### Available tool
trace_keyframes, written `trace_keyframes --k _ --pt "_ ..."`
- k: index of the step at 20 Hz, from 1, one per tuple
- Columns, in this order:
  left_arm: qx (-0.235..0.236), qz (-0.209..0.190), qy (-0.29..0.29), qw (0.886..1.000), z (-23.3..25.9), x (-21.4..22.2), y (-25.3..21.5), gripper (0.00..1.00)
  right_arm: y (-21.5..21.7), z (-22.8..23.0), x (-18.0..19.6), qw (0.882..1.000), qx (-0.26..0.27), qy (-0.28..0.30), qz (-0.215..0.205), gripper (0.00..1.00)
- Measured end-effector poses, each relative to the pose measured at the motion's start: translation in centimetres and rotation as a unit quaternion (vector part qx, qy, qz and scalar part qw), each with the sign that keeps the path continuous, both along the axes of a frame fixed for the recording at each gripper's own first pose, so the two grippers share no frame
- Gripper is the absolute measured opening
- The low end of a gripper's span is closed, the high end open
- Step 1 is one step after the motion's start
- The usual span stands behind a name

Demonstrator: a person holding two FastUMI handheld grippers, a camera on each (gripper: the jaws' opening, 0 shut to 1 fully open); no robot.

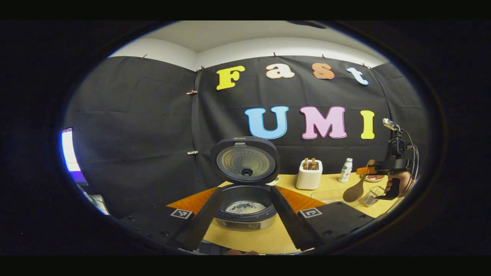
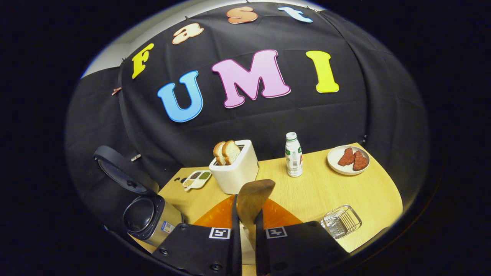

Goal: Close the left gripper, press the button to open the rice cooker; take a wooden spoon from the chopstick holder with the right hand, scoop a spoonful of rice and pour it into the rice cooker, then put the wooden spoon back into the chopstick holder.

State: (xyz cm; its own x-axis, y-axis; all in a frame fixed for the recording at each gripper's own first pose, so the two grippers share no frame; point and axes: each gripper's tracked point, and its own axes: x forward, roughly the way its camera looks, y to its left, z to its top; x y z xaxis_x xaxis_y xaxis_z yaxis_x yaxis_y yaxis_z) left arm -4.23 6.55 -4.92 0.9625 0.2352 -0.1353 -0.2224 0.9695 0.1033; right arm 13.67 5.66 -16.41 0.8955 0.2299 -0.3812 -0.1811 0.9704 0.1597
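Observation:
The rice cooker (image 1: 245, 220) stands open on the table, its lid (image 1: 245, 161) upright, and pale grains with dark specks lie in the pot. My left gripper (image 1: 247, 189) is open in front of it, its fingers spread on either side of the pot without touching it. My right gripper (image 2: 247, 214) is shut on the handle of the wooden spoon (image 2: 255, 195), whose bowl points forward above the orange mat. In the left gripper view the wooden spoon (image 1: 355, 189) hangs bowl-down from the right gripper (image 1: 378, 168), just left of the clear chopstick holder (image 1: 372, 195). The chopstick holder (image 2: 340, 221) is on the table to the right.
A white toaster (image 2: 234, 168) with bread slices stands mid-table, beside a small tray (image 2: 196, 178) of grains. A white bottle (image 2: 293, 159) and a plate (image 2: 337, 153) of red meat are farther right. The rice cooker (image 2: 147, 214) is at the left edge.

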Motion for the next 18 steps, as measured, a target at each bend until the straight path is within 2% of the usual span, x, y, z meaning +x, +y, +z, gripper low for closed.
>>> trace_keyframes --k 10,11,12,13,14,15,18 --pt "-0.011 -0.013 0.015 1.000 -1.1 2.5 3.0 0.86 2.3 -7.5 -0.4 0.997 -0.044 0.063 0.000 0.19" --pt "-0.008 -0.016 0.017 1.000 -1.3 2.8 3.2 0.86 2.7 -7.6 -0.5 0.997 -0.044 0.063 0.000 0.14" --pt "-0.006 -0.018 0.019 1.000 -1.4 3.0 3.5 0.86 3.0 -7.6 -0.6 0.997 -0.048 0.060 -0.001 0.19" --pt "-0.008 -0.019 0.019 1.000 -1.5 3.2 3.9 0.86 3.3 -7.6 -0.7 0.997 -0.054 0.059 0.001 0.18" --pt "-0.011 -0.021 0.019 1.000 -1.6 3.5 4.2 0.86 3.6 -7.7 -1.0 0.997 -0.053 0.060 0.001 0.14" --pt "-0.013 -0.023 0.020 0.999 -1.7 3.7 4.2 0.86 3.8 -7.9 -1.2 0.997 -0.045 0.063 -0.001 0.19" --pt "-0.016 -0.028 0.020 0.999 -1.7 3.9 4.5 0.86 5.1 -8.3 -2.3 0.997 -0.008 0.082 -0.009 0.18"
